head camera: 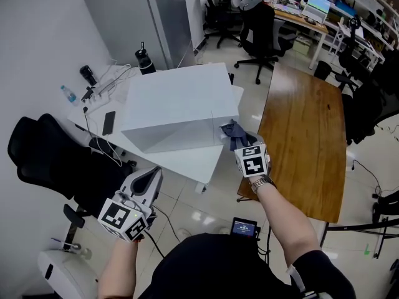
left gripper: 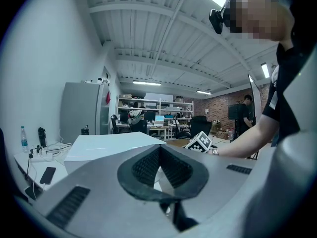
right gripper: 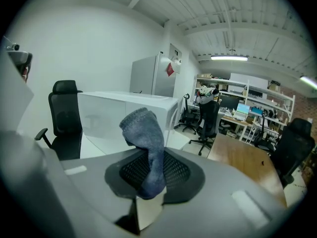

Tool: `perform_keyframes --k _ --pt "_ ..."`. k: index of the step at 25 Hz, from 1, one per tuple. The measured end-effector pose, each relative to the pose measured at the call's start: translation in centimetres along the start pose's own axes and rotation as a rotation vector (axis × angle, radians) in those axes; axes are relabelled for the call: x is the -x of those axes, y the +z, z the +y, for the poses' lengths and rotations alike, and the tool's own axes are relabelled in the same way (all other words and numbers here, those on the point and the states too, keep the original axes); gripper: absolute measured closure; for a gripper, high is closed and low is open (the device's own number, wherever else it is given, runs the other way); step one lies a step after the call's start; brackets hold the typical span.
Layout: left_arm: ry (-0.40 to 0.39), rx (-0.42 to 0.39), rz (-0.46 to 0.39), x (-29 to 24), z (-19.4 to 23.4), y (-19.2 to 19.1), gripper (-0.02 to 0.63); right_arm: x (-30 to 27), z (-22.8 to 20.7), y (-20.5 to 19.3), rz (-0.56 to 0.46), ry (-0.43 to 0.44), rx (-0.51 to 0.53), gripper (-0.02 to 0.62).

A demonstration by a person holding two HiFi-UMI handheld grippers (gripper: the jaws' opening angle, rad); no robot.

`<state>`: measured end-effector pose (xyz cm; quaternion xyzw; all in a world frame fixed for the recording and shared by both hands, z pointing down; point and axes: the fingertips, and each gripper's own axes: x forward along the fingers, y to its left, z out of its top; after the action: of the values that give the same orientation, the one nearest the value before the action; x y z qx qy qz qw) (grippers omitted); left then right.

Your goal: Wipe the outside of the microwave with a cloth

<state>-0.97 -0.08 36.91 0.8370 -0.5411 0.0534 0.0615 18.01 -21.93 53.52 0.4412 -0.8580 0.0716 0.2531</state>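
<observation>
Head view, centre: right gripper [head camera: 240, 145] clamped on a dark blue cloth [head camera: 232, 131] at the lower right corner of the white microwave [head camera: 177, 104]; contact unclear there. Right gripper view only: cloth bunched upright between the pads, microwave beyond. Lower left: left gripper [head camera: 148, 178], pinched closed and empty in its own view, apart from the microwave.
</observation>
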Motion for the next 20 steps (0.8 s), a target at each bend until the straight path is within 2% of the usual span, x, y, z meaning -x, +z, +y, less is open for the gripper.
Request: perform_keyframes --k 9,20 --pt "-0.023 0.004 -0.016 -0.8 -3.1 0.0 0.601 4.1 -0.8 1.1 -0.061 0.019 0.003 0.531" --pt "-0.057 -0.003 -0.043 -1.0 -6.2 0.2 0.601 10.3 1.2 3.8 -0.165 0.092 0.012 0.529"
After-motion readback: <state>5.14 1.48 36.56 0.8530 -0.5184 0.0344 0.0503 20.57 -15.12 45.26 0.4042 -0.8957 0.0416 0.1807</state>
